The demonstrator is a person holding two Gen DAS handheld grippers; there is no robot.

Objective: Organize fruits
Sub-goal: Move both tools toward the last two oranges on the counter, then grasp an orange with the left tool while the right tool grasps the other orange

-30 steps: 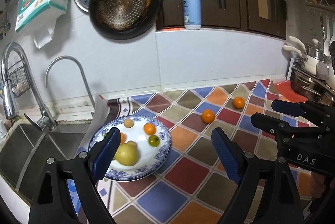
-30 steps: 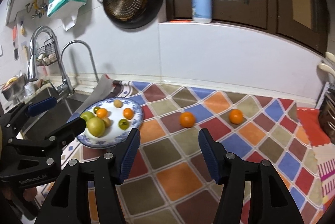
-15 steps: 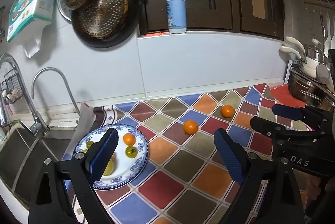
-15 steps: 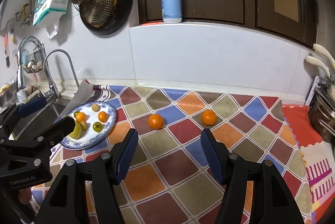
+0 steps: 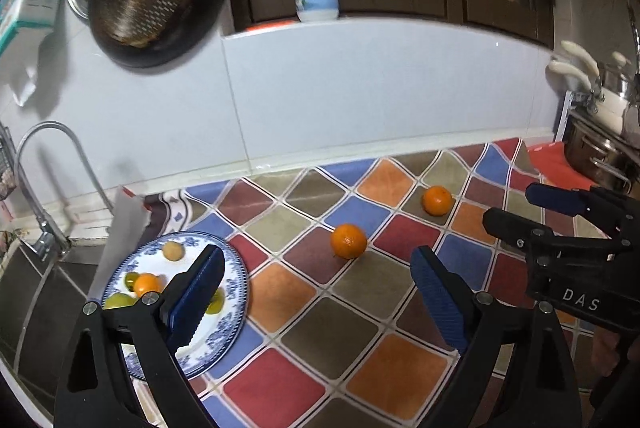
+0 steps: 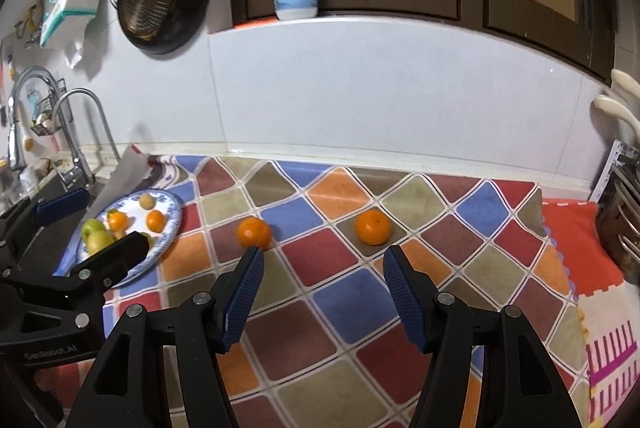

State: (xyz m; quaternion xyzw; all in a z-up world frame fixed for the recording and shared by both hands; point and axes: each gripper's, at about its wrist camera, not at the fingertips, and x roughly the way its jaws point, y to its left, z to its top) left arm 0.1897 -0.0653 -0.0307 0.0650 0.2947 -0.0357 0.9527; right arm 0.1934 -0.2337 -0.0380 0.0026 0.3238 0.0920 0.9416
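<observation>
Kitchen tiles back a surface [image 6: 328,292] covered in a cloth of coloured diamonds, with a sink at its left end. Both claws hang above the cloth, spread wide and holding nothing.

Right claw [image 6: 322,262] is the better placed, by my judgement: the near orange [image 6: 253,232] lies just ahead of its left pad tip, slightly left of the gap, and the far orange [image 6: 373,227] lies just ahead and a little right of centre. Either would need only a short push forward and down. Being round, they offer no long axis to line up with.

Left claw [image 5: 316,270] sits nearer the blue-patterned plate [image 5: 234,312]; the same two oranges lie ahead of it and to its right, well apart from its pads, so it looks the poorer choice for them.

On the plate, already gathered, lie small oranges and green and yellowish fruits.

Left view hides part of the plate behind its own left pad; right view shows the plate's fruits more fully, though the left claw's arm crosses its near rim. Only the left view shows the pots at the far right.
</observation>
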